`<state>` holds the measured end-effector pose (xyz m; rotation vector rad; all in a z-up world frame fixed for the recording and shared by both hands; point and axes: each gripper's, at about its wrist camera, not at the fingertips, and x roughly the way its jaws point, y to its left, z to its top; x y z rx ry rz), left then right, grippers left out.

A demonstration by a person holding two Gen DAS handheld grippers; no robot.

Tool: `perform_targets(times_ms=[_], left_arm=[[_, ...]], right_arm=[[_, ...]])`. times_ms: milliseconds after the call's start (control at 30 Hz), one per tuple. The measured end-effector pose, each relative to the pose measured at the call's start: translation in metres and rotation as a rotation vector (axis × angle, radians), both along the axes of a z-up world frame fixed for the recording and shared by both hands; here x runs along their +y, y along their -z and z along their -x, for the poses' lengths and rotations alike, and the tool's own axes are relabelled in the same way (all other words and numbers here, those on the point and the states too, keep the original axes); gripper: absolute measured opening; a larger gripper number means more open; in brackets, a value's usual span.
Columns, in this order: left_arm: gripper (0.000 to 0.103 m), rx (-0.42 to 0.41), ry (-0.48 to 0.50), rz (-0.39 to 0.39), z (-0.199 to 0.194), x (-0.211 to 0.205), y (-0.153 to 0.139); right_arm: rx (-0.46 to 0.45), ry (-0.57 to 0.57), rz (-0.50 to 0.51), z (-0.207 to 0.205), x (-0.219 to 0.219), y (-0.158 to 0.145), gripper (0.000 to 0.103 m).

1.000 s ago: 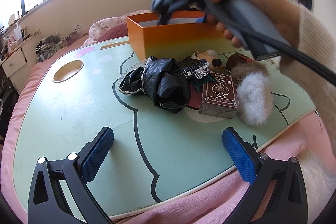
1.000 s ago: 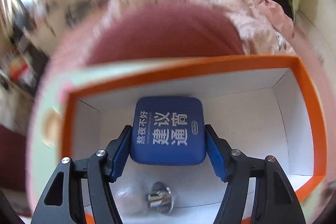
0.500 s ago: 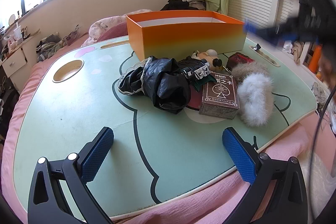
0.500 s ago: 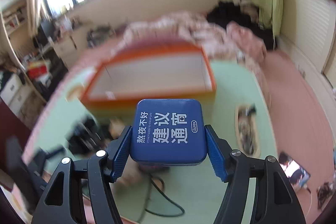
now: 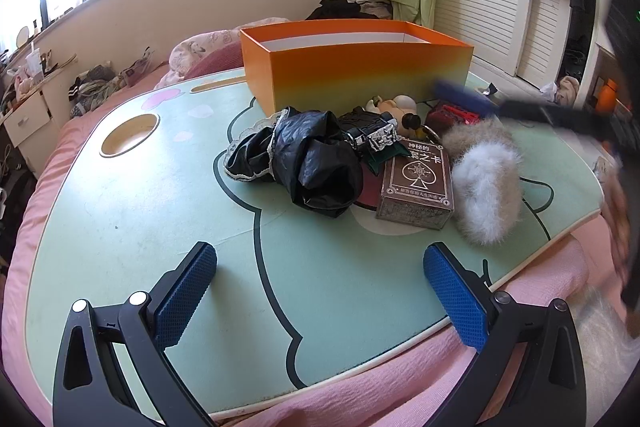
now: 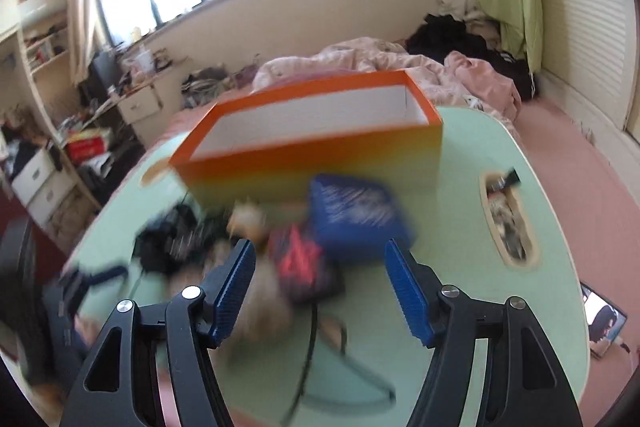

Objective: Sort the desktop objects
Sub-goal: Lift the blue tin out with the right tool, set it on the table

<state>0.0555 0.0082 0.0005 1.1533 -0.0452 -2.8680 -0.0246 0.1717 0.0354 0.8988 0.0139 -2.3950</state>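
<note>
1. The desk (image 5: 120, 227) carries a crowded pile, so the path should pass high over it.
2. The orange box (image 6: 320, 155) stands open behind the pile.
3. The blue tin (image 6: 356, 215) is blurred, just in front of the box and beyond the tips of the right tongs (image 6: 320, 279). I cannot tell if they grasp it, so I would first take it squarely.
4. The left tongs (image 5: 320, 291) are released and empty.

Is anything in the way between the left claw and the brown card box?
No, nothing visible is. Only bare green table lies between the open left claw and the card box. The black bag sits to the box's left and the fluffy thing to its right.
</note>
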Motion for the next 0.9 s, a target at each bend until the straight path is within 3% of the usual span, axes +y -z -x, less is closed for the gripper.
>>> perform_targets(times_ms=[100,167,533,633,700,800,900], left_arm=[[0.103,-0.002,-0.003,0.002,0.001,0.000,0.000],[0.103,-0.005,-0.006,0.009,0.000,0.001,0.001],[0.099,-0.010,-0.026,0.002,0.000,-0.002,-0.003],[0.082,0.008,-0.031,-0.069,0.003,-0.009,-0.025],[0.082,0.039,-0.027,-0.133,0.014,-0.013,-0.053],[0.082,0.060,-0.021,-0.154,0.045,-0.008,-0.086],[0.082,0.055,-0.050,-0.091,0.097,0.010,-0.107]], right_arm=[[0.015,0.004,-0.091,-0.027,-0.002,0.030,0.067],[0.116,0.004,-0.155,-0.038,-0.008,0.036,0.070],[0.093,-0.004,-0.130,-0.033,-0.006,0.037,0.078],[0.093,-0.007,-0.130,-0.033,-0.007,0.037,0.079],[0.093,-0.008,-0.130,-0.034,-0.007,0.037,0.080],[0.094,-0.011,-0.129,-0.034,-0.007,0.036,0.081],[0.095,-0.013,-0.128,-0.034,-0.007,0.036,0.081]])
